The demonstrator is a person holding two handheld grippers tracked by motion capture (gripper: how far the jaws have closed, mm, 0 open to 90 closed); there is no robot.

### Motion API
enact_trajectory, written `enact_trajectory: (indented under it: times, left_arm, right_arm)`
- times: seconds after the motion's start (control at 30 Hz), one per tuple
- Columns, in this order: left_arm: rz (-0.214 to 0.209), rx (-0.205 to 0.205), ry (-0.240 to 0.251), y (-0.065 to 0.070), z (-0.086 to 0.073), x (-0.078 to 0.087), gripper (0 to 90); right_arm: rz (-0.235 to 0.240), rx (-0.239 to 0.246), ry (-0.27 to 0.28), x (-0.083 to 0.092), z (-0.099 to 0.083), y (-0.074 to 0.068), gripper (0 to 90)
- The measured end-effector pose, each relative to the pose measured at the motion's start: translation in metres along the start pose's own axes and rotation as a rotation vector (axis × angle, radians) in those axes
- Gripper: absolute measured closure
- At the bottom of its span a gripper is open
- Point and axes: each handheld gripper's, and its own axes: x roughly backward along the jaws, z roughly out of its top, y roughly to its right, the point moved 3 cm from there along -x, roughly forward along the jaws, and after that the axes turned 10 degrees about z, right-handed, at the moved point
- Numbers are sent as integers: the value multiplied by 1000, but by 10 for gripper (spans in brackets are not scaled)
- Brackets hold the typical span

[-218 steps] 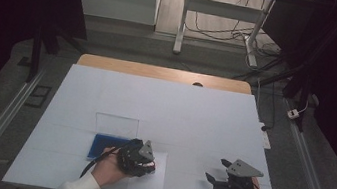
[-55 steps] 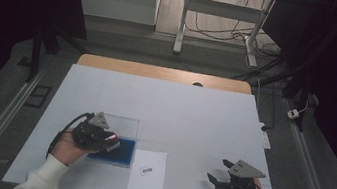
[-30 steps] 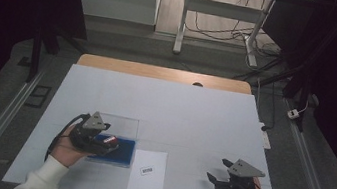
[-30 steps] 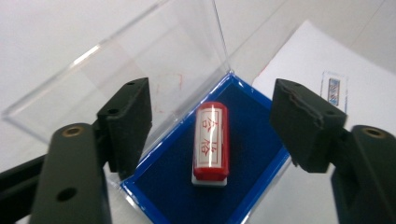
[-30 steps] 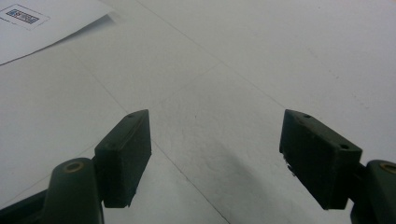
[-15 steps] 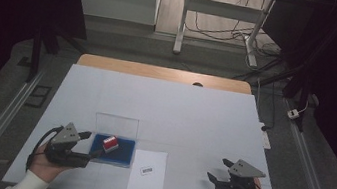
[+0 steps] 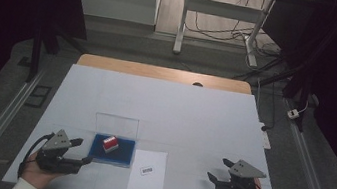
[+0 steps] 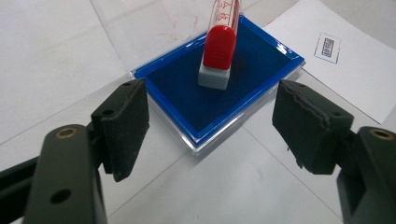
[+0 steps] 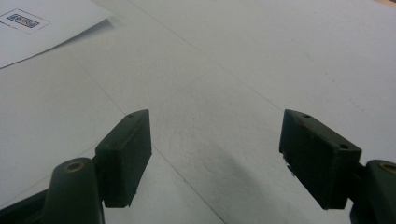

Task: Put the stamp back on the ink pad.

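— Why does the red stamp [image 7: 109, 143] stand on the blue ink pad [image 7: 125, 153], at the lower left of the high view?

— I think it rests there so that its face takes ink before it goes to the paper. The pad's clear lid [image 7: 116, 124] stands open behind it, so the pad is free.

— And the left gripper [image 7: 81, 151]?

— It is beside the pad, on its left, and its fingers [image 8: 121, 126] are apart with nothing between them; they touch neither stamp nor pad. In the left gripper view they frame the near corner of the pad.

— The right gripper [image 7: 218, 169]?

— At the lower right, its fingers [image 9: 125, 154] wide apart over the bare white counter [image 7: 193, 118], holding nothing. I judge it only waits.

— Can any writing be read?

— The white sheet [image 7: 145, 184] beside the pad carries a small printed label [image 7: 146, 170], like a barcode, too small to read. Red marks on the stamp's clear handle are not legible either.
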Motion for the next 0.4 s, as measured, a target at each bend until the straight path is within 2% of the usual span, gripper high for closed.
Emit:
enact_trajectory:
  times: [0.4]
  left_arm:
    - [2,8,-7,-2,-1,-1,280]
  right_arm:
    - [0,9,-3,0,0,-1,249]
